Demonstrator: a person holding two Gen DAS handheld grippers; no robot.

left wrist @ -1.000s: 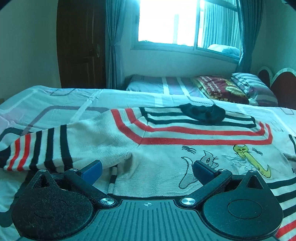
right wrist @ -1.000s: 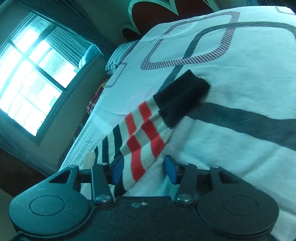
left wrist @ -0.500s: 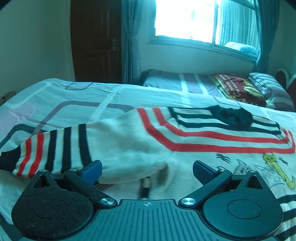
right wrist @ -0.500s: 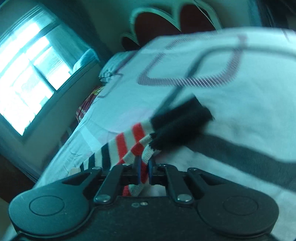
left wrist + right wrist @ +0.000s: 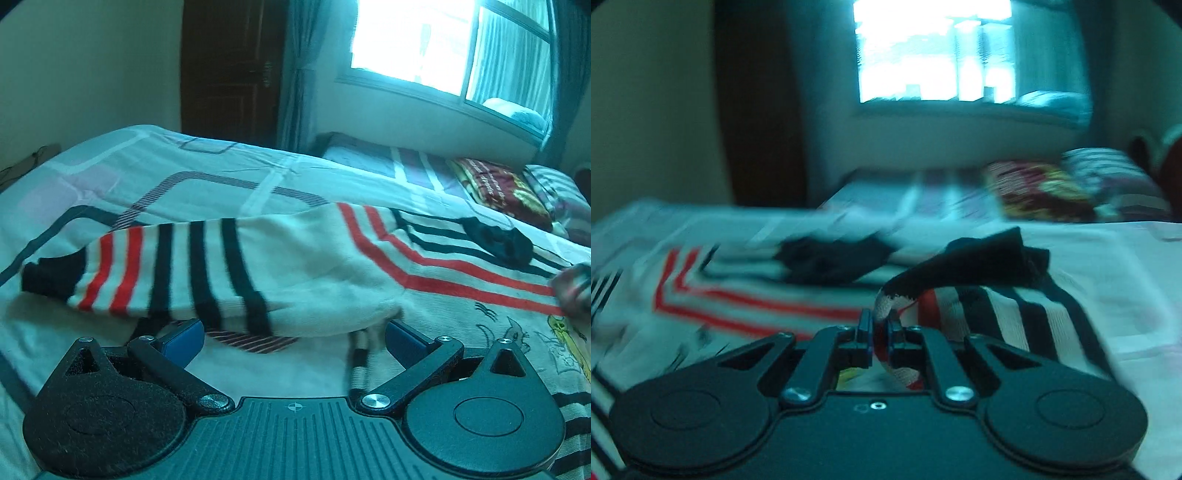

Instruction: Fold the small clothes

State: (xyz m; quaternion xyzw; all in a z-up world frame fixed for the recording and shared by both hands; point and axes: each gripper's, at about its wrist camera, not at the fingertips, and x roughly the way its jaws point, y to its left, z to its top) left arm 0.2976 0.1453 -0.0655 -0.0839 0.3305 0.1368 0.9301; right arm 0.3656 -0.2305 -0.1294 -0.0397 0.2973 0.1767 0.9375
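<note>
A small cream sweater (image 5: 369, 280) with red and black stripes and cartoon animals lies spread on the bed. Its left sleeve (image 5: 155, 273) stretches to the left, ending in a black cuff (image 5: 48, 277). My left gripper (image 5: 293, 338) is open and low over the sheet, just in front of that sleeve's lower edge. My right gripper (image 5: 880, 330) is shut on the striped right sleeve (image 5: 979, 314) near its black cuff (image 5: 990, 258) and holds it lifted over the sweater body (image 5: 746, 299). The black collar (image 5: 831, 258) lies beyond.
The bed has a white sheet with grey line patterns (image 5: 184, 177). Pillows and a red patterned blanket (image 5: 502, 192) lie at the headboard end on the right. A dark door (image 5: 229, 74) and a bright window (image 5: 443, 44) stand behind.
My right gripper has swung left with the right sleeve, lifting it over the sweater body. My left gripper has shifted left toward the left sleeve and stays open.
</note>
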